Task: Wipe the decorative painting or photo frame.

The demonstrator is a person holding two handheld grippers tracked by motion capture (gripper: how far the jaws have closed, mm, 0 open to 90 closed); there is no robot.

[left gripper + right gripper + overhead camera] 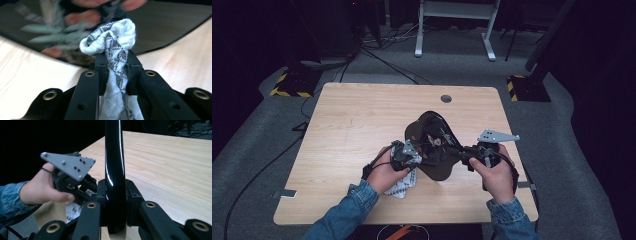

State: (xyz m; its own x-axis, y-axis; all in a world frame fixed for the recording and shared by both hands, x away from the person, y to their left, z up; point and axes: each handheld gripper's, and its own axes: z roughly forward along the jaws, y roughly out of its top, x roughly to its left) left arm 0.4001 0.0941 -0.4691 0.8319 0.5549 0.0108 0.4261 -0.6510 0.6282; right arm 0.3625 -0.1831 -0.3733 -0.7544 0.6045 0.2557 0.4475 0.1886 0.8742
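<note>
The right tool (115, 195) is clamped on the rim of a glossy black plate (434, 145), holding it tilted up on edge over the middle of the wooden bench (352, 120). The left tool (116, 67) pinches a bunched white-and-grey patterned cloth (112, 40) between its jaws, the cloth's bulge right against the plate's shiny face, with the rest of the cloth lying on the bench beneath the left hand (384, 175).
</note>
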